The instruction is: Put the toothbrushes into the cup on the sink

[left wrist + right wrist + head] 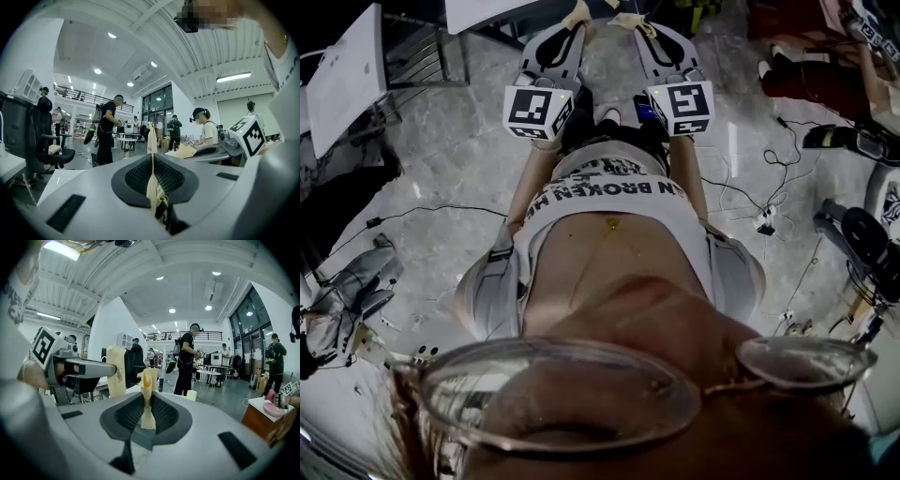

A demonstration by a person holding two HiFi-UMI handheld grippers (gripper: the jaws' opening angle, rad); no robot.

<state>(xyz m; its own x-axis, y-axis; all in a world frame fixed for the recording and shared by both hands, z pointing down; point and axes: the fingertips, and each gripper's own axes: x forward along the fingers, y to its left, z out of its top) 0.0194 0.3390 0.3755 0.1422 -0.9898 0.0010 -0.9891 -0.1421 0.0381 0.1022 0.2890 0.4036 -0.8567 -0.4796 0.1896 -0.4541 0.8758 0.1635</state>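
No toothbrush, cup or sink shows in any view. In the head view both grippers are held out side by side over a grey marble floor, level with the person's waist. My left gripper [577,13] has its taped jaws pressed together with nothing between them, as the left gripper view [151,133] also shows. My right gripper [628,19] is likewise shut and empty in the right gripper view [149,379]. Each gripper view catches the other gripper beside it: the right one [225,146] and the left one [79,366].
Cables [769,202] and gear lie scattered on the floor. Several people stand or sit in an open hall [108,131]. An office chair [47,150] stands at the left, white tables [208,373] further off, and a wooden cabinet [265,420] at the right.
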